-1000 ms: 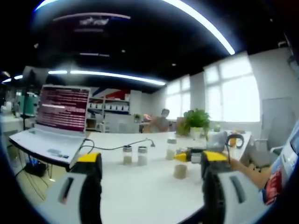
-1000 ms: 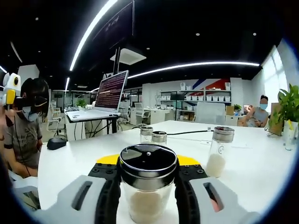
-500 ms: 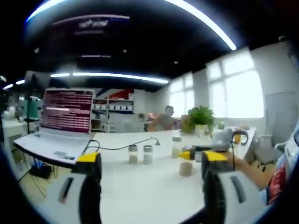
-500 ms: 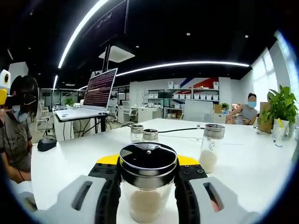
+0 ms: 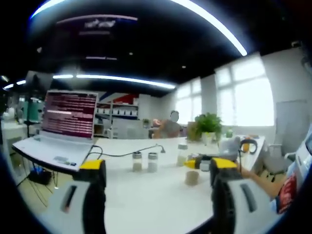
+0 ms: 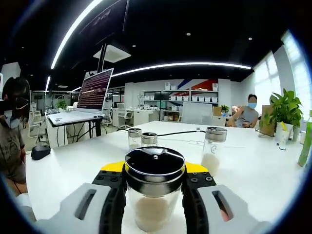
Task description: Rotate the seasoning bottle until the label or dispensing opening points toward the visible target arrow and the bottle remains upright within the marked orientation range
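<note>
A glass seasoning bottle (image 6: 154, 204) with pale powder and a black, chrome-rimmed lid (image 6: 155, 162) stands upright between my right gripper's jaws. The right gripper (image 6: 155, 184) is shut on its body just under the lid. In the left gripper view the same bottle (image 5: 191, 177) rests on the white table (image 5: 146, 200), with the right gripper's yellow-tipped jaws (image 5: 199, 164) around it. My left gripper (image 5: 158, 168) is open, holds nothing, and hovers near the table's front edge, well short of the bottle.
Two short jars (image 6: 134, 138) (image 6: 148, 139) and a taller one (image 6: 213, 150) stand behind the held bottle. An open laptop (image 5: 61, 127) with a black cable is on the left. A plant (image 6: 284, 109), a green bottle (image 6: 305, 142) and seated people (image 6: 11, 134) surround the table.
The right gripper view has swung, so the jars and laptop slid left in it while the held bottle stayed fixed between the jaws. The left gripper view only wobbled.
</note>
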Demonstrator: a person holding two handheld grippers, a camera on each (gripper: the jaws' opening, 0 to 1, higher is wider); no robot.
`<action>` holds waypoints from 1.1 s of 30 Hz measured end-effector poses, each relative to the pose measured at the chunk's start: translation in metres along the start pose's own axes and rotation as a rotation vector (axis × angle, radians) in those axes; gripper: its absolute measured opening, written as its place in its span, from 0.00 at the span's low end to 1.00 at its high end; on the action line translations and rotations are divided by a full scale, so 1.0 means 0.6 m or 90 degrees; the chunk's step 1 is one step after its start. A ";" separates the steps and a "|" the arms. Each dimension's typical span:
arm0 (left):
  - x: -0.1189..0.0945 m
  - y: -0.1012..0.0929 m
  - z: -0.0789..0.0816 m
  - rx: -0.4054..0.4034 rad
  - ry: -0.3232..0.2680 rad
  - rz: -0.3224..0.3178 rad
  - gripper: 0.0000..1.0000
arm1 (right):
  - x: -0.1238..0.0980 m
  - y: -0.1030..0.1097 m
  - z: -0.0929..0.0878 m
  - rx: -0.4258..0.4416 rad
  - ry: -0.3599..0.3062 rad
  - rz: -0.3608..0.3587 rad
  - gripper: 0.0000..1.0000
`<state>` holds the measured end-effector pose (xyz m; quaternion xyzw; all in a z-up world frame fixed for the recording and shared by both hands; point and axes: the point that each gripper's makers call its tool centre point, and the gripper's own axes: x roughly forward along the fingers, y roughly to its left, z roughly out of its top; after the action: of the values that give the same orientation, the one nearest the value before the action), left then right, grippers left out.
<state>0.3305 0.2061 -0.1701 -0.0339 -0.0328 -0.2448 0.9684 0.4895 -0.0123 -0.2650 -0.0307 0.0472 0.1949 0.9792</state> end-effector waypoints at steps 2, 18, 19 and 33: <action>0.000 0.002 0.000 -0.002 0.000 0.003 0.93 | 0.000 -0.001 0.000 -0.004 0.006 -0.006 0.43; -0.004 0.015 0.000 -0.013 -0.003 0.008 0.93 | -0.032 -0.017 0.024 0.030 -0.055 0.102 0.72; -0.004 0.015 0.001 -0.013 -0.005 0.007 0.93 | -0.035 -0.015 0.027 0.031 -0.057 0.124 0.72; -0.006 0.012 -0.001 -0.014 -0.003 0.013 0.93 | -0.035 0.020 0.053 0.054 -0.033 0.457 0.69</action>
<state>0.3309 0.2143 -0.1714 -0.0457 -0.0323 -0.2351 0.9704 0.4679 -0.0068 -0.2320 0.0335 0.0379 0.5250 0.8496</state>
